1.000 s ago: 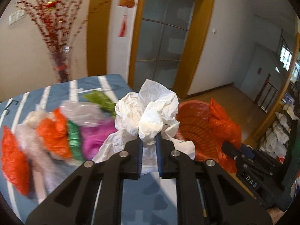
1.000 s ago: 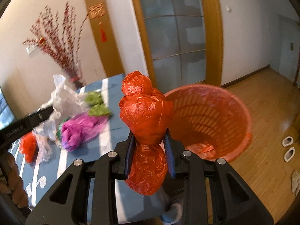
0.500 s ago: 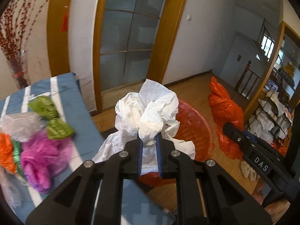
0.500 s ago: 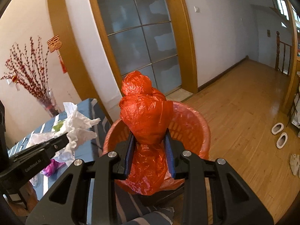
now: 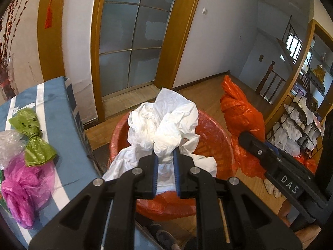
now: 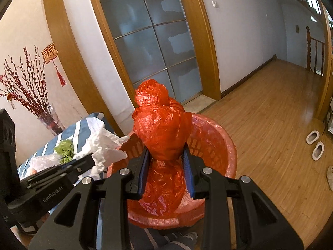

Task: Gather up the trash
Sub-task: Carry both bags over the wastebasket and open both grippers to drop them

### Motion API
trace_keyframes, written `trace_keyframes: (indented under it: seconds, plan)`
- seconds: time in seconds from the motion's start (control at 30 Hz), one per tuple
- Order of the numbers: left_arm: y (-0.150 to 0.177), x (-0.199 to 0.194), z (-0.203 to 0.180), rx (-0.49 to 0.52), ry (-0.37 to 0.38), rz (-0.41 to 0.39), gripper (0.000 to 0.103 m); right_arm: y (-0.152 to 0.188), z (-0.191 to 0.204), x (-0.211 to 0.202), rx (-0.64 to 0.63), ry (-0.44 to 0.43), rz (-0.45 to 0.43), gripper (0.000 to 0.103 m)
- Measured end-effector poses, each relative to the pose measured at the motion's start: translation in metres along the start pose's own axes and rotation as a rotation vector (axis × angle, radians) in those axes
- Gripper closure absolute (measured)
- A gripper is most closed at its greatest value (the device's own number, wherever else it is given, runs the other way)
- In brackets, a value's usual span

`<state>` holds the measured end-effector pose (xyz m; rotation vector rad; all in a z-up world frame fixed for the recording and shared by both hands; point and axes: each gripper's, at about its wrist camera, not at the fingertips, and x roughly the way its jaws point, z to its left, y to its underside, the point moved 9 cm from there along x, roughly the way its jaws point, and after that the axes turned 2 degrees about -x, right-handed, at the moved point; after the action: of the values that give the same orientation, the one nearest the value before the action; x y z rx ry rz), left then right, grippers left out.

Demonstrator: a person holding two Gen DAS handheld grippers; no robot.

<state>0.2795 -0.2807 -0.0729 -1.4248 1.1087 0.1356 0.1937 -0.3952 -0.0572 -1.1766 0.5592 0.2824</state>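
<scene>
My left gripper (image 5: 165, 154) is shut on a crumpled white plastic bag (image 5: 166, 123) and holds it over the red laundry-style basket (image 5: 216, 137) on the floor. My right gripper (image 6: 166, 152) is shut on a knotted orange plastic bag (image 6: 162, 129), also above the red basket (image 6: 216, 143). In the left wrist view the orange bag (image 5: 239, 112) and right gripper (image 5: 245, 139) show at the right. The right wrist view shows the white bag (image 6: 102, 143) and left gripper (image 6: 89, 158) at the left.
A table with a blue striped cloth (image 5: 56, 108) stands left of the basket, with a green bag (image 5: 33, 137), a magenta bag (image 5: 25, 185) and a clear bag (image 5: 8, 145) on it. A glass door (image 6: 149, 39) is behind. Slippers (image 6: 315, 148) lie on the wooden floor.
Both grippers swung right from over the table to above the red basket, each still gripping its bag. The heap of bags on the table slid to the left edge of view.
</scene>
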Motion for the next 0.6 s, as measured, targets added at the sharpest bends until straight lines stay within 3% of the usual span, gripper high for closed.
trace_keyframes:
  seconds: [0.17, 0.33, 0.6]
  plan:
    - [0.003, 0.013, 0.006, -0.011, 0.002, 0.02, 0.086, -0.004, -0.004, 0.008, 0.027, -0.013, -0.002, 0.07]
    - [0.008, 0.024, 0.014, -0.032, -0.02, 0.042, 0.065, -0.002, -0.012, 0.01, 0.06, -0.026, 0.002, 0.047]
    - [0.016, 0.013, 0.046, -0.063, -0.08, 0.037, 0.056, -0.003, -0.019, -0.002, 0.026, 0.042, -0.022, 0.039]
